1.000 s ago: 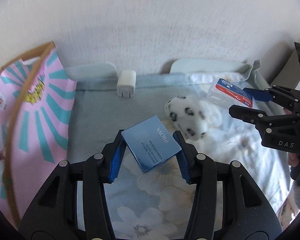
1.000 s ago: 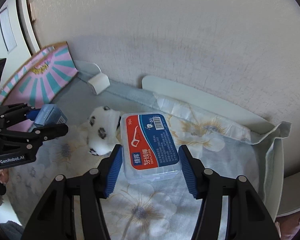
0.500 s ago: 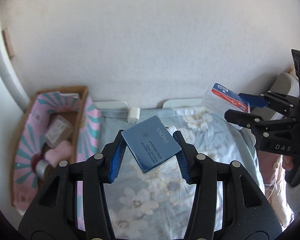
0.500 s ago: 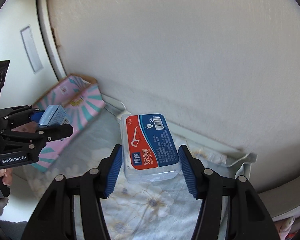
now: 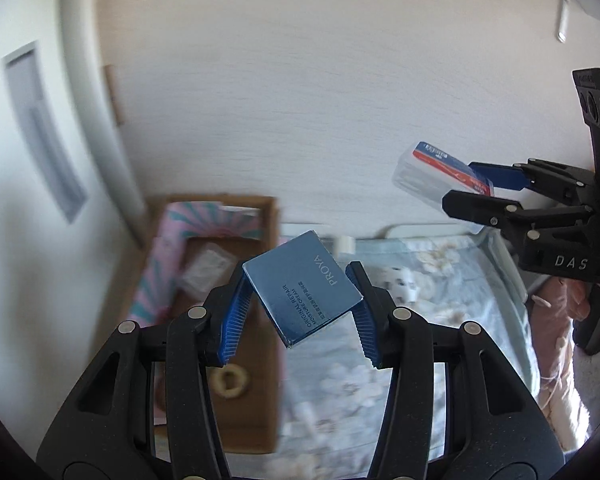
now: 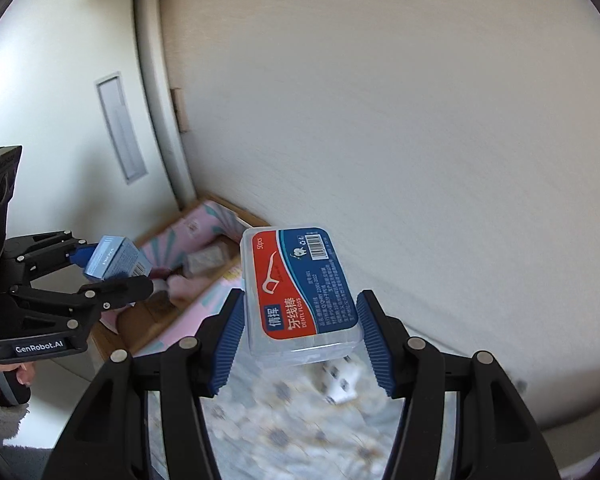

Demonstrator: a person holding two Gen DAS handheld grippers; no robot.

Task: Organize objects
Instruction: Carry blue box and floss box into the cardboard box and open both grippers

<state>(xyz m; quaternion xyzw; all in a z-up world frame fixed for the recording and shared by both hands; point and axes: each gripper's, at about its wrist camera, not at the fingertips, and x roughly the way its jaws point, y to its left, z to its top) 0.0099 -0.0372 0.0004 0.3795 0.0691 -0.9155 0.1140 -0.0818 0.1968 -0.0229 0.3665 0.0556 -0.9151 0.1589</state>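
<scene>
My left gripper [image 5: 298, 312] is shut on a blue PROYA cream box [image 5: 302, 286], held tilted in the air. Below and to its left lies an open cardboard box [image 5: 236, 408] with pink and teal striped flaps, holding several small items. My right gripper [image 6: 302, 334] is shut on a clear dental floss box [image 6: 300, 294] with a red and blue label, also high above the bed. The left wrist view shows the right gripper [image 5: 466, 186] with the floss box [image 5: 436, 168] at the right. The right wrist view shows the left gripper [image 6: 112, 266] with the blue box [image 6: 114, 262] at the left.
A floral sheet [image 5: 432, 316] covers the bed below, with a white black-spotted plush [image 5: 398, 280] on it. A white wall [image 5: 300, 100] stands behind, with a door frame [image 5: 84, 112] at the left. A small white block [image 5: 345, 245] sits at the bed's far edge.
Both grippers have risen well above the bed while holding their boxes. The cardboard box has come into full view below the left gripper, and the plush looks much smaller.
</scene>
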